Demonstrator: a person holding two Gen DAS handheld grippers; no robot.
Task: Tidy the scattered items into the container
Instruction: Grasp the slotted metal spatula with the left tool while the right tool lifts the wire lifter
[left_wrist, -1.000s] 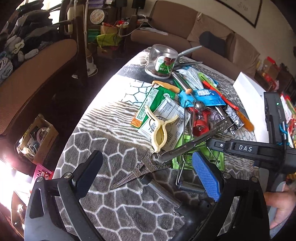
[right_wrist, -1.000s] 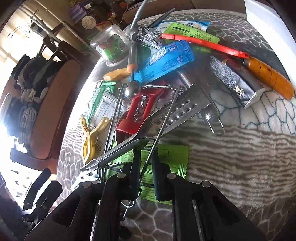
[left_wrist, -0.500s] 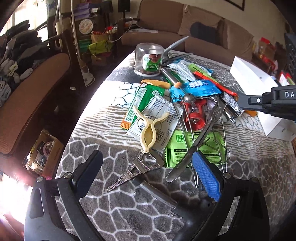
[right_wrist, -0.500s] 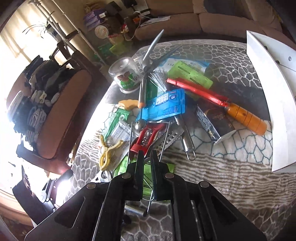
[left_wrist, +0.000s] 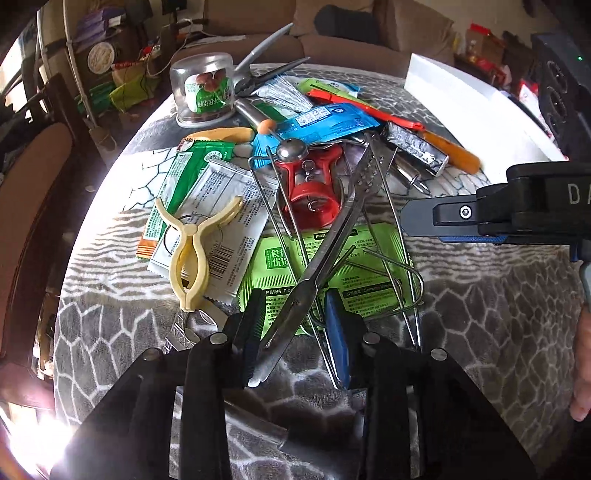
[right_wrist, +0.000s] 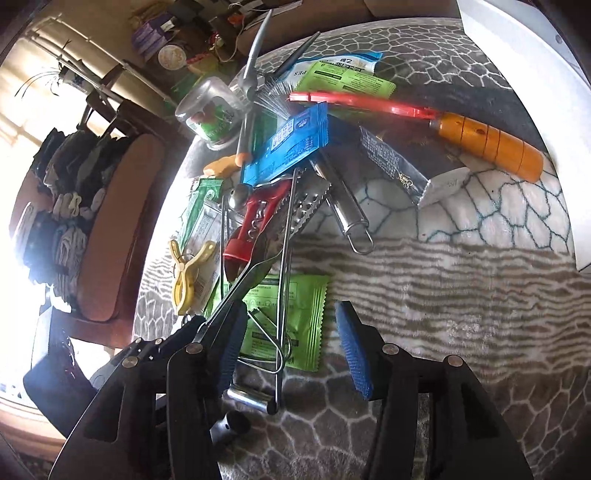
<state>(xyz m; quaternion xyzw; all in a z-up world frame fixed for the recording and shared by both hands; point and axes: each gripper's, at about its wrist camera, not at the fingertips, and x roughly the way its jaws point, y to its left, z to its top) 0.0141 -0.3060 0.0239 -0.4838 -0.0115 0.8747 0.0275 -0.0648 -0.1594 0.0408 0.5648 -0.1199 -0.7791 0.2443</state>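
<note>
Left tongs (left_wrist: 295, 325) astride steel tweezers (left_wrist: 328, 243) over green packet (left_wrist: 373, 273)

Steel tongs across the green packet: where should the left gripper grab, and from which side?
Grip the long steel tongs at the narrow joined end nearest the left gripper, approaching straight ahead. There both arms merge into one slim bar; the wider perforated tips lie beside a red corkscrew.
</note>
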